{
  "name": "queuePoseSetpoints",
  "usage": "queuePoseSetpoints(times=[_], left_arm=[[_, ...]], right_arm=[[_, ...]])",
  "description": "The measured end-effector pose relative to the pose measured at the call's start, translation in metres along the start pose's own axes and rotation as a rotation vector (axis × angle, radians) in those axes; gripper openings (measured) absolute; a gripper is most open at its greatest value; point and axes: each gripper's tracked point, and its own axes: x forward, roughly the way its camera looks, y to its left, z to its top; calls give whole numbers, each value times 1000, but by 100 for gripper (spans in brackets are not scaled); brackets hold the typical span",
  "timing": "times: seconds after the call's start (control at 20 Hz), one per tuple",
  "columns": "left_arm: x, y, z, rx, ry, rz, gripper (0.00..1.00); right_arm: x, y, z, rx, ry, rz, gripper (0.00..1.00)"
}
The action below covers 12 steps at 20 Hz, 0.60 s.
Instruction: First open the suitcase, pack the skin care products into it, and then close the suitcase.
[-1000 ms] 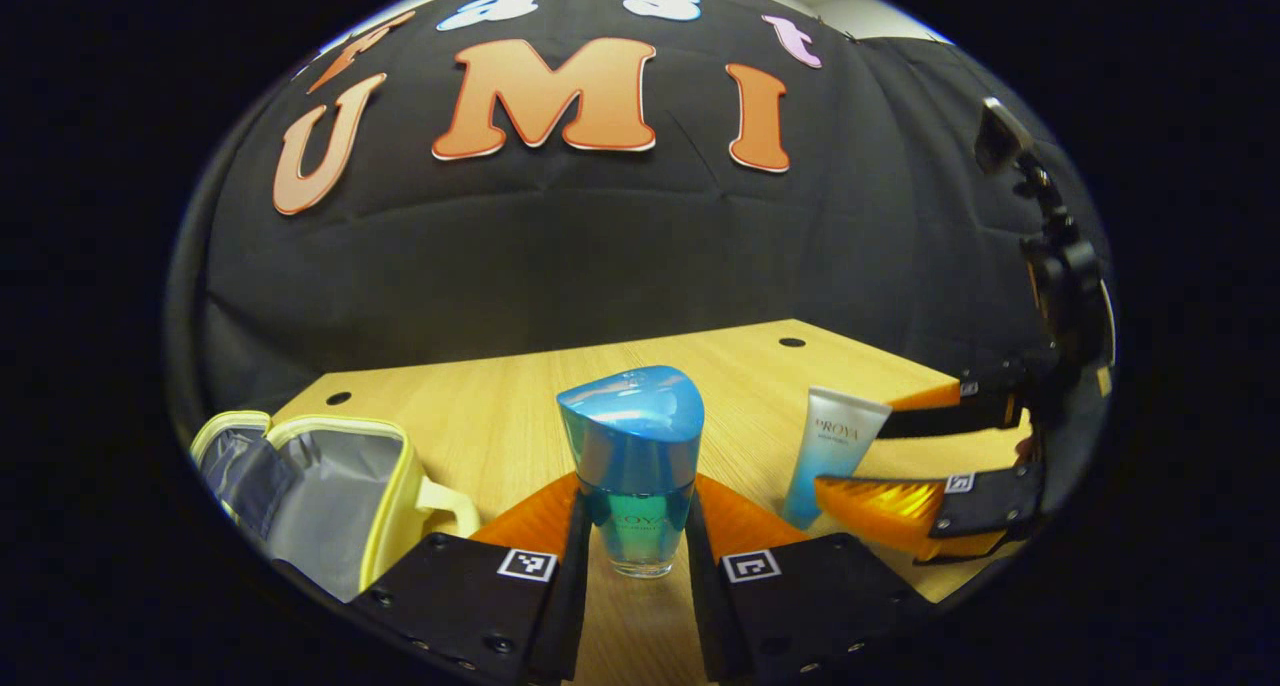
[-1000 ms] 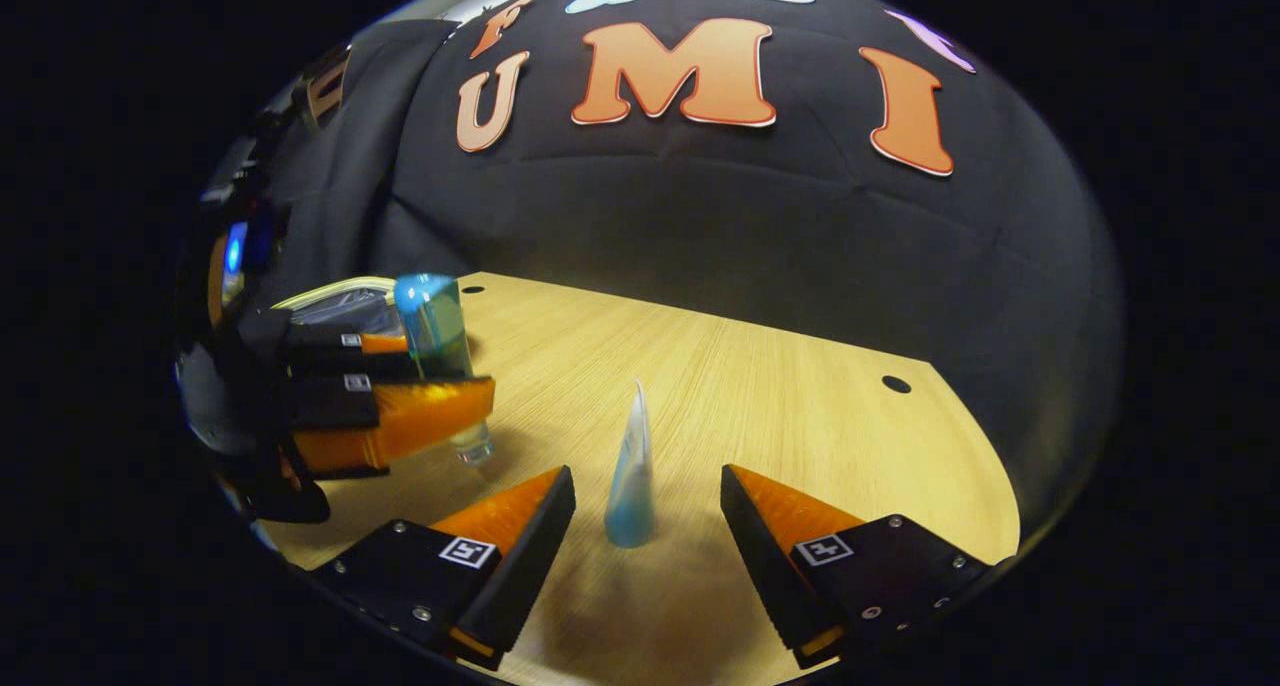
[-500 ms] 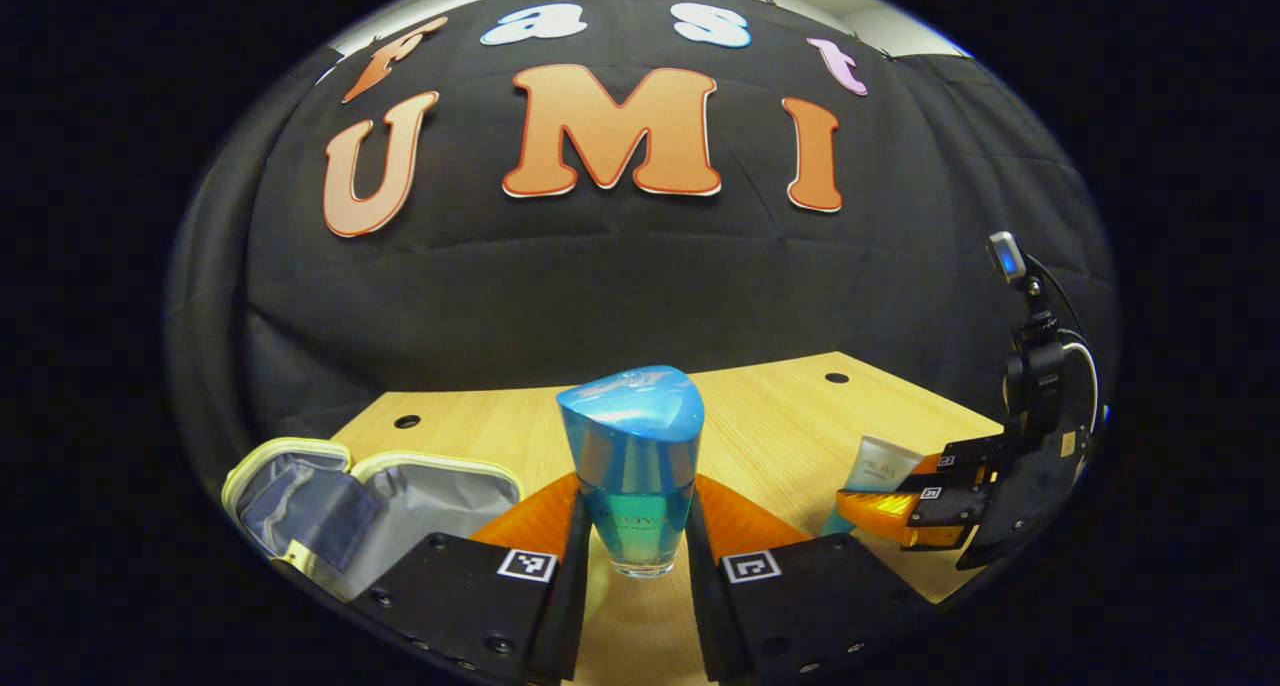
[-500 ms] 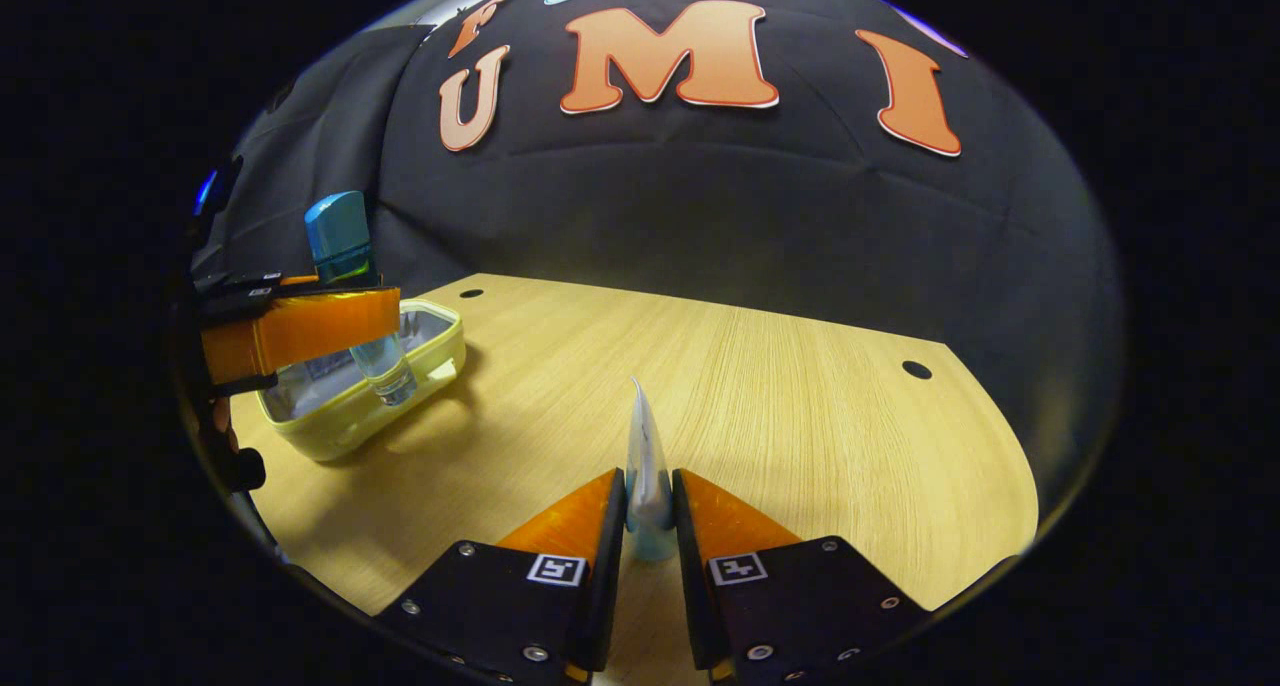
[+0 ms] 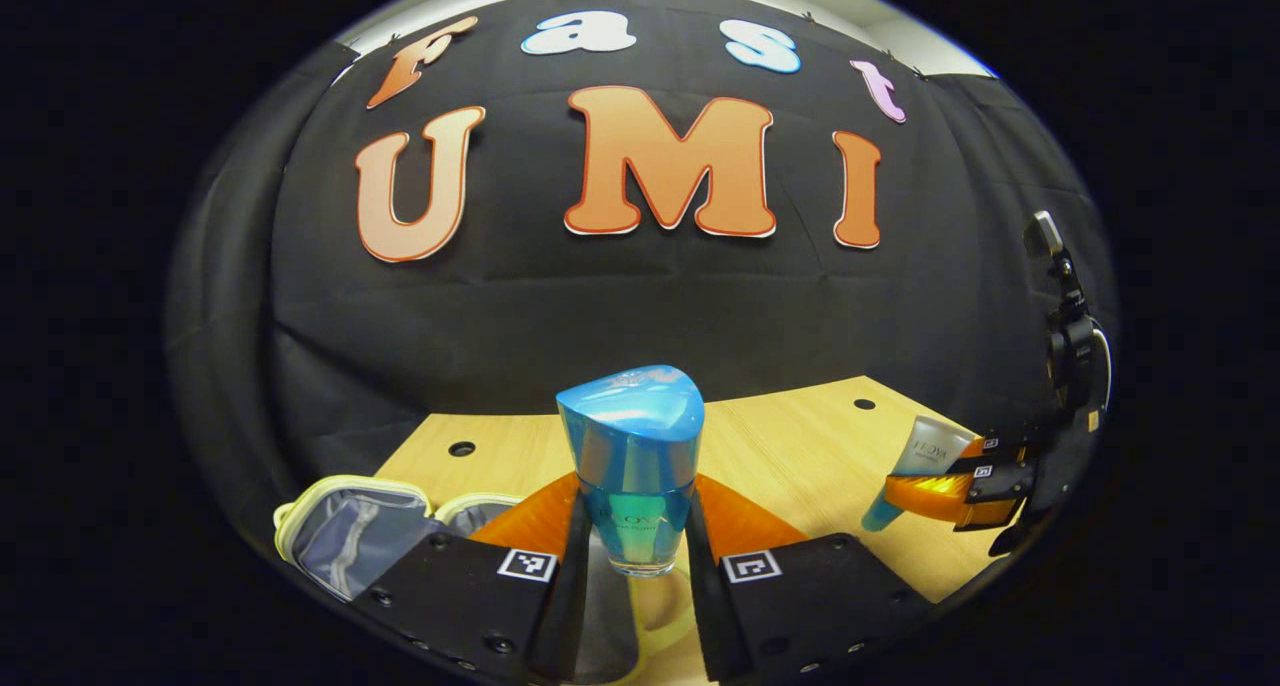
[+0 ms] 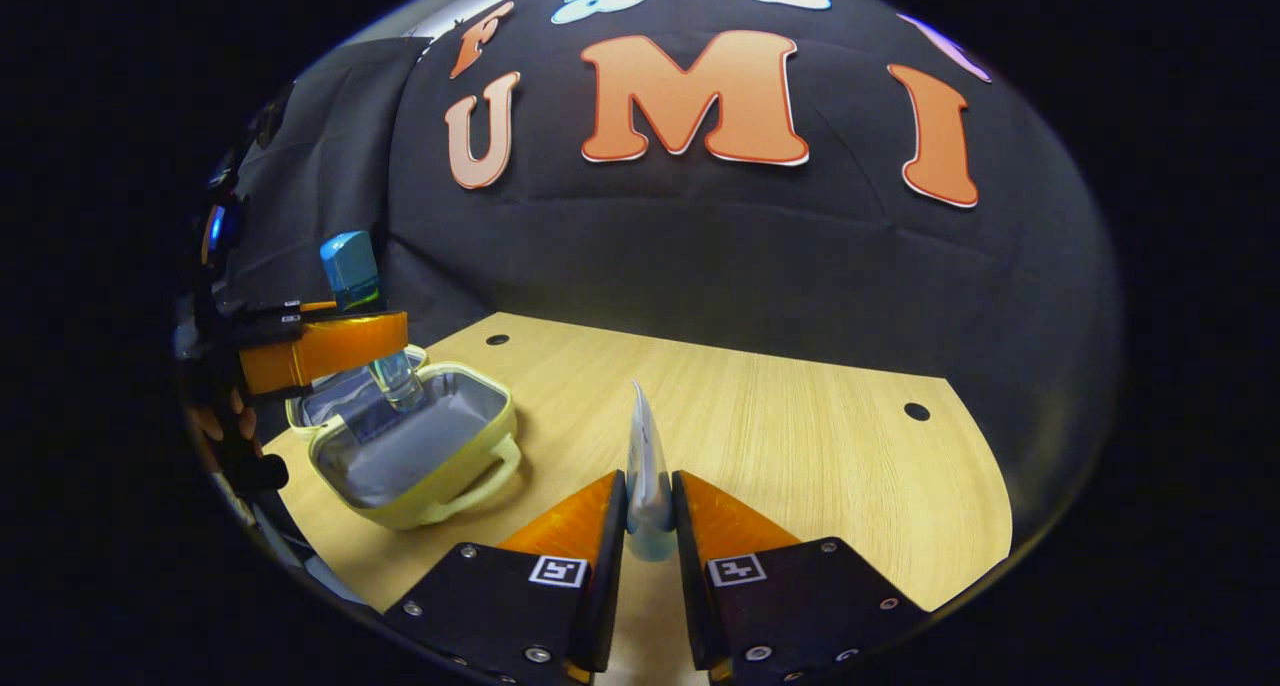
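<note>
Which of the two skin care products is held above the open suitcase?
The blue-capped bottle in the left gripper, hanging over the open suitcase. The flat tube in the right gripper is over bare table.

1. On the left gripper we see black finger mounts with screws and a square black-and-white marker on each.
2. Our right gripper carries the same marked, screwed plates.

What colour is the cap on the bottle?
Shiny blue. The bottle's cap shows best in the left gripper view, close up.
</note>
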Motion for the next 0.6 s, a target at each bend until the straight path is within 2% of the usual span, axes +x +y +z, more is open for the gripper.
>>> queuePoseSetpoints(times=[0.25,0.3,0.35,0.6], left_arm=[[-10,59,0,17,33,5,46],[-11,70,-3,20,44,6,46],[-11,80,-10,20,63,4,46],[-9,124,-50,-8,173,-38,46]], right_arm=[[-6,45,43,-3,-42,12,30],[-4,55,48,-3,-46,14,35],[-3,66,50,-5,-47,19,30],[8,117,56,13,-41,29,30]])
